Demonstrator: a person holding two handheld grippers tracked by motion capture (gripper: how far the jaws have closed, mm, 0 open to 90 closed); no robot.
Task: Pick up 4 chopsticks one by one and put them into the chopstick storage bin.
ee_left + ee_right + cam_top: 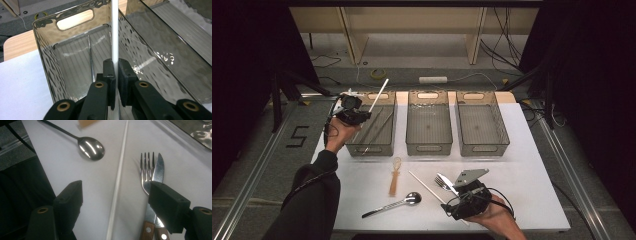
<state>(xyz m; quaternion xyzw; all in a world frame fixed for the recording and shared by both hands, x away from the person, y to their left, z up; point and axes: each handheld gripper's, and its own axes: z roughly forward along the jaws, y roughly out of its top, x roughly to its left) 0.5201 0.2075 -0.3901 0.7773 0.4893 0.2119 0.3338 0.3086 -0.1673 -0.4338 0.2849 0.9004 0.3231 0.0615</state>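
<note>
Left tongs point(362, 116) clamped shut, raised; right tongs point(451, 194) spread wide, low.

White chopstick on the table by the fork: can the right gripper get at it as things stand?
Probably yes. The right gripper is open, its jaws either side of the white chopstick, with nothing lying over it; the fork lies just beside.

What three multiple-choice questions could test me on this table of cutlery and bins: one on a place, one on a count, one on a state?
1. Where is the white stick held by the left gripper?
A. over the left bin
B. on the floor
C. beside the spoon

2. How many clear bins stand in the row?
A. two
B. three
C. five

3. How stand the right gripper's jaws?
A. clamped on the fork
B. open
C. shut on the spoon

A: bin below stick. B: three side by side. B: jaws wide apart.
</note>
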